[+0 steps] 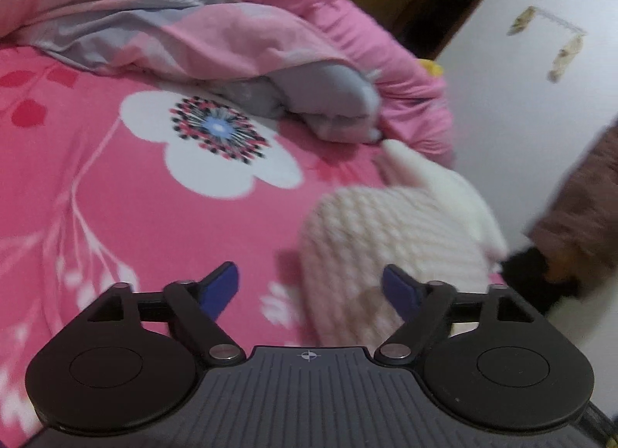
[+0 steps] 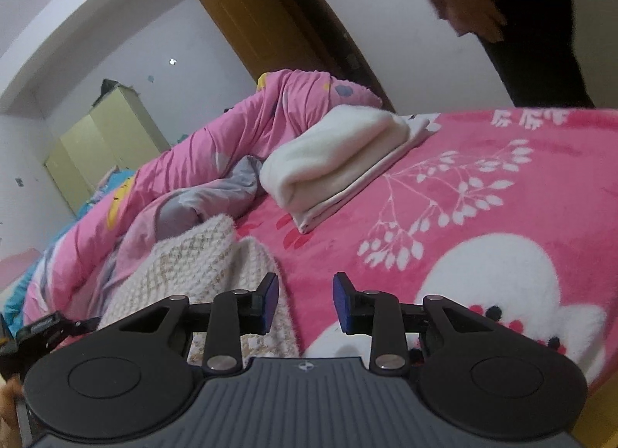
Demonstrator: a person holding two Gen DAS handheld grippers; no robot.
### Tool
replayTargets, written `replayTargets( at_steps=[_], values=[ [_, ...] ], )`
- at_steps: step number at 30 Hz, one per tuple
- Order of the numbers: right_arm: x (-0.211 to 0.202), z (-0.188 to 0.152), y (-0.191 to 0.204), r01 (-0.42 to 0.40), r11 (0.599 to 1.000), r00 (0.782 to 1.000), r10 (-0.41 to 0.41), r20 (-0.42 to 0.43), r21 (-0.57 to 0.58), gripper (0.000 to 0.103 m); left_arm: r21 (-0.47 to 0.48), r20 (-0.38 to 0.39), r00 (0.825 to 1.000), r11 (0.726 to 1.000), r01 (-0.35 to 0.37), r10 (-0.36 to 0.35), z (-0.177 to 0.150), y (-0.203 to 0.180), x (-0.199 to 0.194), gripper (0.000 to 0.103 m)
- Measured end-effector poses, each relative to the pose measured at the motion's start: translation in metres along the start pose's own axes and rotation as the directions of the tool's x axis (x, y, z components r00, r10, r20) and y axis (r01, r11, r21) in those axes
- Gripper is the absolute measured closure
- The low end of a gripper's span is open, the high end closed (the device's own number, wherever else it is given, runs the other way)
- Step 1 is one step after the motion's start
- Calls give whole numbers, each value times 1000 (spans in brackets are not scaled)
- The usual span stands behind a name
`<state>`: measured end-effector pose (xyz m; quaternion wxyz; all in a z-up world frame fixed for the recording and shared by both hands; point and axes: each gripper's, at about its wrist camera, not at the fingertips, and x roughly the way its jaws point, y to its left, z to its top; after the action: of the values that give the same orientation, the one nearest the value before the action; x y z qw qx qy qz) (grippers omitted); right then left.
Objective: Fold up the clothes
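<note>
Now | left tongs (image 1: 310, 289) agape, empty; right tongs (image 2: 306, 299) parted, empty | knit sweater (image 1: 386, 251) just ahead

A: Bed cover (image 2: 502, 193) — pink plush cloth, fuzzy nap, matt. Quilt (image 1: 216, 27)?

B: Smooth thin woven cloth, pink and grey, creased, faint sheen.

A: Knit sweater (image 1: 386, 239) is chunky cream yarn, rough and bumpy. Folded white garment (image 2: 340, 146) looks like soft fleece, matt.

B: Left gripper (image 1: 311, 289) and right gripper (image 2: 306, 299) — matt black plastic, ribbed grey housing, shiny metal pivot pins, blue pads (image 2: 342, 301) look rubbery. Door (image 2: 262, 19) is smooth brown wood.
</note>
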<state>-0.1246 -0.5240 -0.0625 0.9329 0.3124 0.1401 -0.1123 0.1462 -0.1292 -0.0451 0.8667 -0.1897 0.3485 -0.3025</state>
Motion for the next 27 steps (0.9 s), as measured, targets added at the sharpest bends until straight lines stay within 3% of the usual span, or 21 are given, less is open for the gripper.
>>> replayTargets(
  at_steps=[5, 8, 14, 20, 27],
  values=[
    [6, -8, -15, -41, 997, 999, 43, -28, 70, 70, 24, 13, 1000, 1000, -2, 2, -26, -19, -2, 5],
    [7, -12, -24, -43, 993, 998, 48, -40, 105, 72, -10, -2, 1000, 1000, -1, 0, -29, -22, 1, 5],
    [5, -11, -30, -66, 987, 996, 75, -56, 147, 73, 43, -13, 1000, 999, -11, 11, -36, -42, 3, 5],
    [-7, -5, 11, -194, 979, 980, 196, -32, 66, 73, 73, -1, 1000, 997, -9, 9, -45, -54, -11, 5],
    [-6, -11, 62, -253, 966, 965, 249, -79, -44, 73, 94, -36, 999, 995, 42, -39, -61, -61, -27, 5]
  ],
)
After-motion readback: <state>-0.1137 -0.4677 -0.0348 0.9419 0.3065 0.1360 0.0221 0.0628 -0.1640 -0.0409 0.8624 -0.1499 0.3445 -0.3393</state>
